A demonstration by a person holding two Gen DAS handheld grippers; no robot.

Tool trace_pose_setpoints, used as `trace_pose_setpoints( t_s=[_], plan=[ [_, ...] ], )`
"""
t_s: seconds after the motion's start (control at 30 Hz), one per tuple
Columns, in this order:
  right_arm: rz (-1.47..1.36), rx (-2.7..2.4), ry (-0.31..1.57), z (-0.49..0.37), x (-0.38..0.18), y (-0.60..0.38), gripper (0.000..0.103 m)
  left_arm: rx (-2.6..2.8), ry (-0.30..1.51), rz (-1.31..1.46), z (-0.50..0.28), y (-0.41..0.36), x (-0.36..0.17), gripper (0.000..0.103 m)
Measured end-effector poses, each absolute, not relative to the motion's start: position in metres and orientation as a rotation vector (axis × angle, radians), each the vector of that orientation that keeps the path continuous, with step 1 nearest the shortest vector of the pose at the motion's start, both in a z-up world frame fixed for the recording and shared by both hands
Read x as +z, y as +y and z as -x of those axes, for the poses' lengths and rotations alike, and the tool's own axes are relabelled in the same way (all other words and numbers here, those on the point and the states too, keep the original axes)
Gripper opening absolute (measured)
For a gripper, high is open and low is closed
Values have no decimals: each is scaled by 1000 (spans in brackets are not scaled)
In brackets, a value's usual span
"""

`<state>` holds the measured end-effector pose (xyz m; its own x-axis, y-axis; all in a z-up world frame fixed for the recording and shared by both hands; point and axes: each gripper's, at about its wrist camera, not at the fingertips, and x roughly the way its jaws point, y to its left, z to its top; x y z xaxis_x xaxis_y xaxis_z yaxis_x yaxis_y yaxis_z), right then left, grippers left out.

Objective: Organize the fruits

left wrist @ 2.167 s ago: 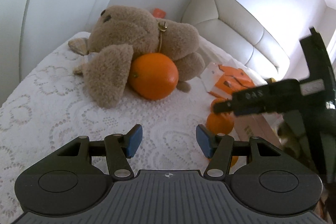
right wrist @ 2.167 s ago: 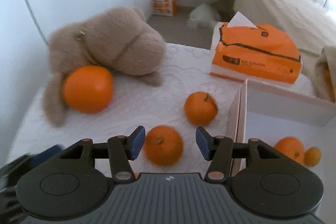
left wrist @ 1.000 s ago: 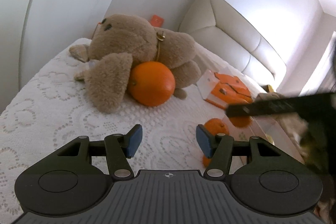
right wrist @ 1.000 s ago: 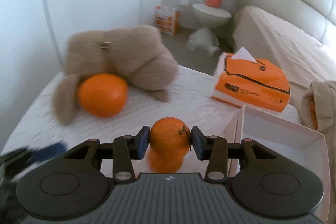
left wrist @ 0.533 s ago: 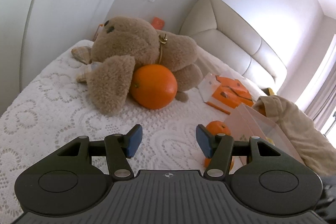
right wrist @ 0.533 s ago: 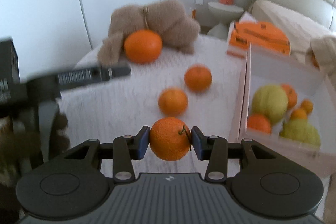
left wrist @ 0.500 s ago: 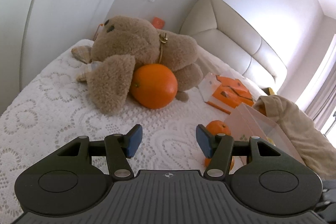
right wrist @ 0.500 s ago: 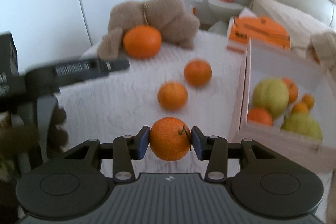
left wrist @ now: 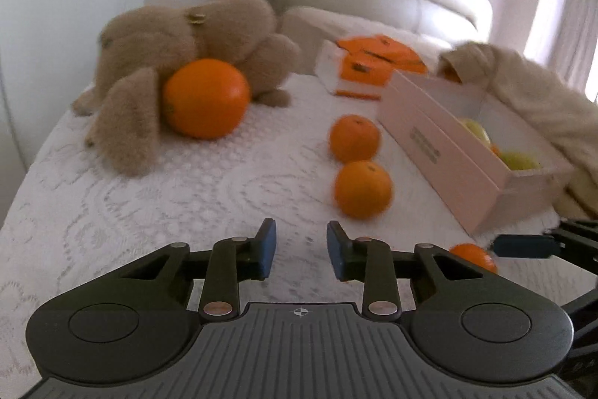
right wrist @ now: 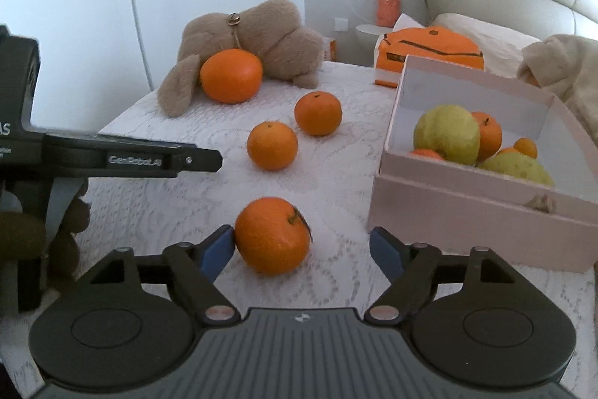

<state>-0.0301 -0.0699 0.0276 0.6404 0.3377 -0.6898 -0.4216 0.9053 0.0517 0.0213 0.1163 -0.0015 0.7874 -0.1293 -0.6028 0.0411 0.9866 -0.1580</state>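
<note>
The right gripper [right wrist: 302, 247] is standing wide, its jaws having just been opening; a stemmed mandarin [right wrist: 273, 236] is lying on the white lace cloth [right wrist: 149, 212] between them, touching the left blue pad while the right pad is sitting apart from it. The left gripper [left wrist: 301, 250] is standing narrow, its jaws having just been closing with nothing between them, over bare lace. Beyond, two more mandarins [right wrist: 272, 145] [right wrist: 318, 113] are resting near each other beside the pink box [right wrist: 467, 208], which is holding yellow-green fruits [right wrist: 446, 133] and small oranges. Further back, a large orange [right wrist: 231, 75] is nestling against a brown plush toy [right wrist: 261, 28], and an orange tissue pack [right wrist: 429, 47] is sitting behind the box.
</note>
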Motion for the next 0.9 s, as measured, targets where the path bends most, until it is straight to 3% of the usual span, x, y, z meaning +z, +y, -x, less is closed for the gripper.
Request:
trace_pose_setpoints(
  t_s=[0.3, 0.53, 0.9],
  plan=[
    [110, 471, 787, 33, 22, -72, 83, -132, 735, -55, -35, 90, 2, 33],
    [125, 479, 787, 34, 21, -71, 86, -384, 816, 175, -37, 112, 4, 31],
    [152, 479, 789, 34, 20, -68, 89, -156, 710, 136, -30, 117, 18, 28]
  ],
)
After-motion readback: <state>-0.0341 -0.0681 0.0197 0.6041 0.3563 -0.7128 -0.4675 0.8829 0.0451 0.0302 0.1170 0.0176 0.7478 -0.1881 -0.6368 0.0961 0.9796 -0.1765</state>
